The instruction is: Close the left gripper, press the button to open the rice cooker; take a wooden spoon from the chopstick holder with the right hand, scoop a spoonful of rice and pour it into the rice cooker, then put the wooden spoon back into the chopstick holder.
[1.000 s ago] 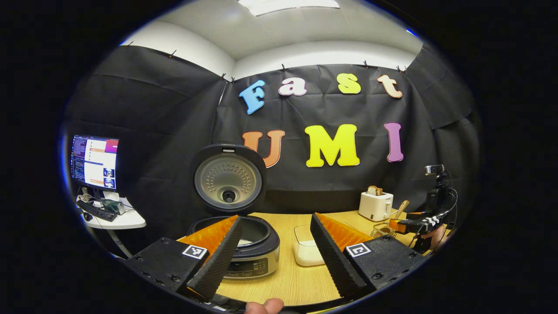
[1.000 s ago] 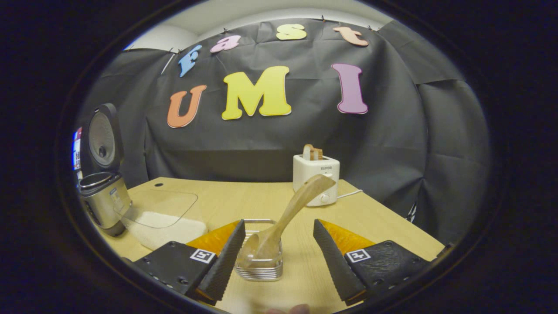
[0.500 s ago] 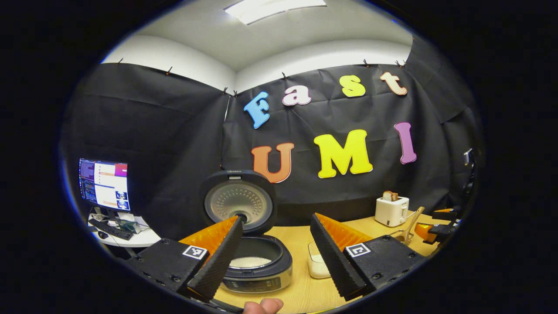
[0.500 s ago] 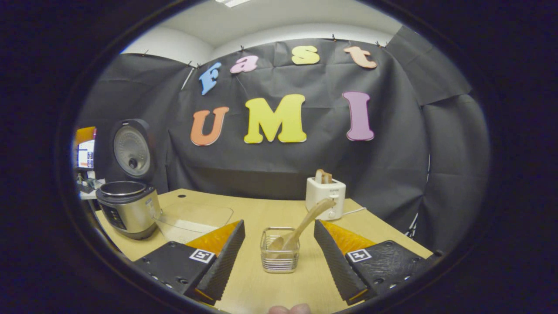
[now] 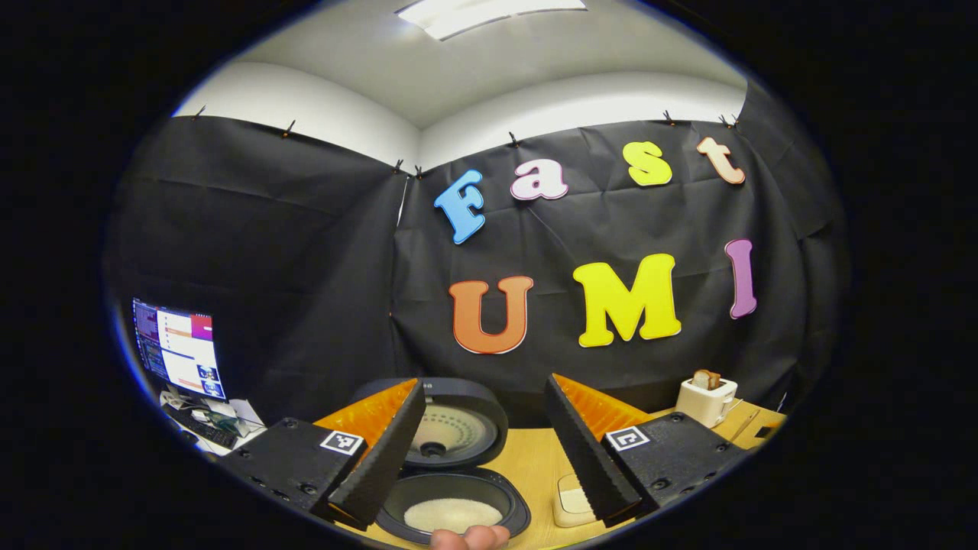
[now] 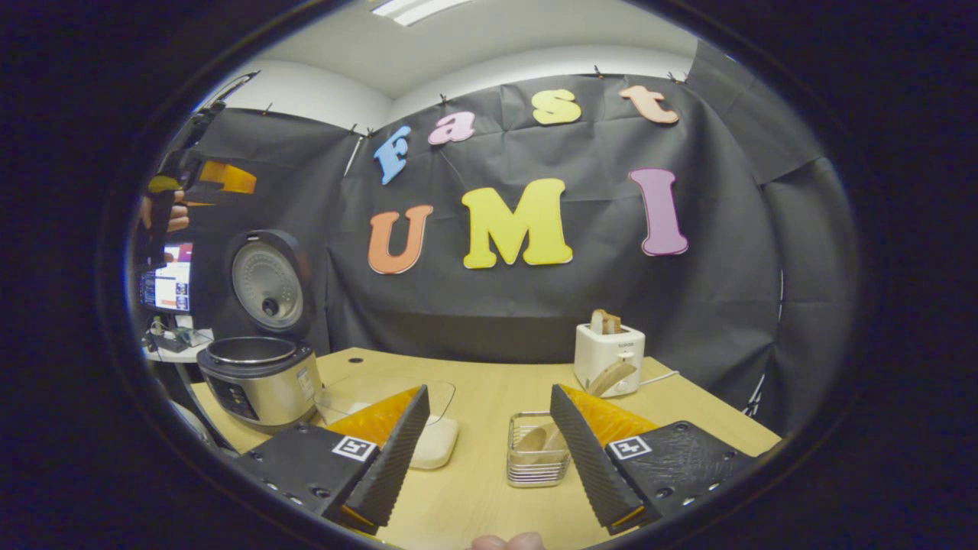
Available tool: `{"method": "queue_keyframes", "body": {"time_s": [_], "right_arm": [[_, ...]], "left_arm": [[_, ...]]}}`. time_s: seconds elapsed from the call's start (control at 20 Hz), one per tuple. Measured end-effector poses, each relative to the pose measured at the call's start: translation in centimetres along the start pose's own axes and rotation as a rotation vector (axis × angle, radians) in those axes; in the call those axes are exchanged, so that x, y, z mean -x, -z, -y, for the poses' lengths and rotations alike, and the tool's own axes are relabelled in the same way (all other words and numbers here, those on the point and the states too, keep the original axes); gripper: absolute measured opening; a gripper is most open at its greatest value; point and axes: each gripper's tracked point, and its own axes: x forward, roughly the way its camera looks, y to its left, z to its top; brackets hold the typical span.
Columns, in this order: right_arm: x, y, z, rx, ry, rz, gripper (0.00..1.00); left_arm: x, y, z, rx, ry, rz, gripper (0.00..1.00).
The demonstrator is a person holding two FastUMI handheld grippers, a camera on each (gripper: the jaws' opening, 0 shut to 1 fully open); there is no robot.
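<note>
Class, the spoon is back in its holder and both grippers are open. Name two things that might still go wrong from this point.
1. The spoon leans far out of the small holder, close to the right gripper; a careless move might catch it and tip the holder.
2. The cooker sits open below the left gripper, its lid upright; lowering that gripper could knock the lid or dip into the rice.

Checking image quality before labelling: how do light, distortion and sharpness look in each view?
Left gripper view: ceiling light blown out, wall lines bowed, rice cooker sharp. Right gripper view: evenly lit, table edge curved, toaster sharp.
</note>
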Motion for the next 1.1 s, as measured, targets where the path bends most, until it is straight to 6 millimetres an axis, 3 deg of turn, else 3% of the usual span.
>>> {"method": "queue_keyframes", "body": {"time_s": [0.05, 0.1, 0.35, 0.5, 0.75, 1.1], "right_arm": [[-0.1, 0.3, 0.0, 0.001, 0.0, 0.001, 0.92], [-0.3, 0.6, -0.1, -0.001, 0.0, -0.003, 0.92], [-0.8, 1.5, -0.7, -0.01, -0.009, -0.027, 0.94], [-1.3, 2.2, -1.4, -0.016, -0.019, -0.042, 0.94], [-1.6, 3.3, -2.3, 0.003, -0.031, -0.068, 0.92], [-1.0, 4.0, -2.6, -0.005, -0.04, -0.08, 0.94]], "left_arm": [[-1.4, -0.2, -0.5, -0.001, -0.008, -0.012, 0.94], [-2.9, -0.4, -1.1, 0.005, -0.014, -0.031, 0.99], [-8.0, 1.1, -5.5, -0.02, -0.086, -0.13, 0.99], [-10.3, 2.3, -5.9, 0.032, -0.079, -0.216, 0.99], [-11.9, 4.4, -7.2, 0.01, -0.103, -0.276, 0.99], [-11.8, 6.5, -7.0, 0.006, -0.116, -0.358, 0.99]]}}
